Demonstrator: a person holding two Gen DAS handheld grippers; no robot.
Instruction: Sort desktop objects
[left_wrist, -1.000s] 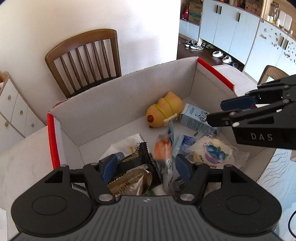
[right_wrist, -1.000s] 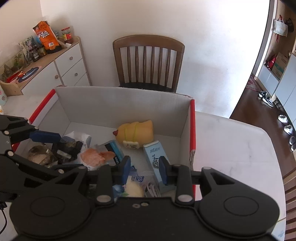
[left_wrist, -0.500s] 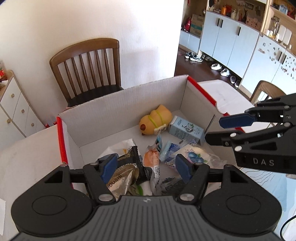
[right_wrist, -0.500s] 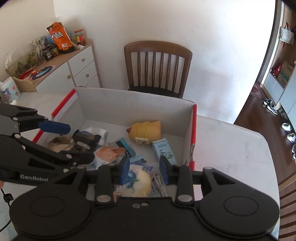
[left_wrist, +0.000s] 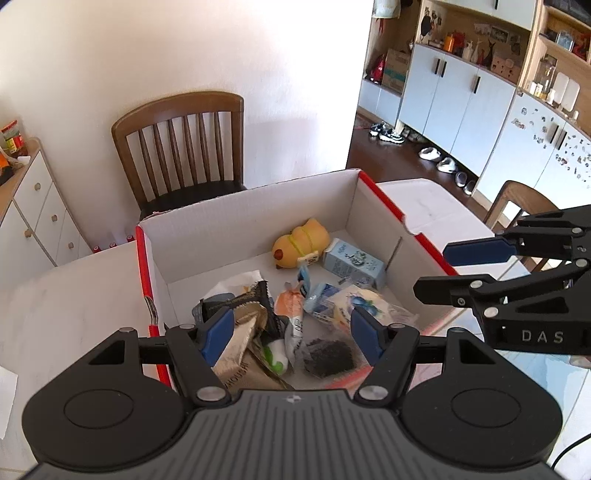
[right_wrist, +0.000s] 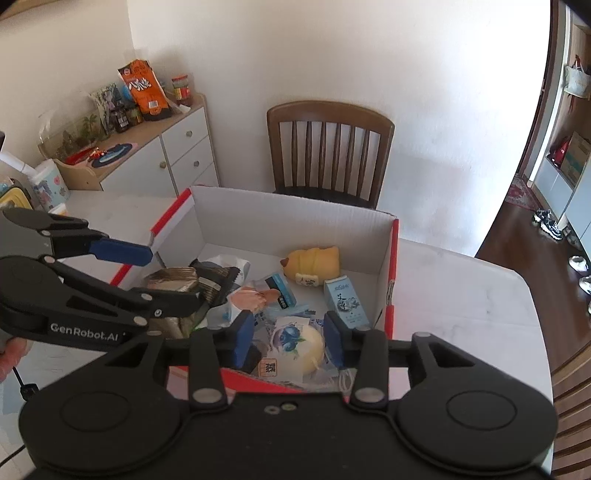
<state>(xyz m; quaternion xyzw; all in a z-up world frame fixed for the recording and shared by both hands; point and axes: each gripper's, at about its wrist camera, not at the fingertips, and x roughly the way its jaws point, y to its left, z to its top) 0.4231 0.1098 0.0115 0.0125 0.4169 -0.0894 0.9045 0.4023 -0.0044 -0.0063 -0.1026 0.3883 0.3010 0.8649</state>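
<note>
Both claws hang above the cardboard box (left_wrist: 255, 221) on the white bench (right_wrist: 461, 295), holding nothing. The left claw (left_wrist: 291, 334) stands moderately wide; the right claw (right_wrist: 288, 338) is narrower, its jaws opening with nothing between them. The desktop objects already lie in the box, so the sorting looks close to finished; next, I judge, comes finding any stragglers on the bench. Inside: one yellow plush toy (left_wrist: 301, 243), one blue carton (right_wrist: 345, 301), one bun in blue-printed wrap (right_wrist: 299, 341), several snack packets.
</note>
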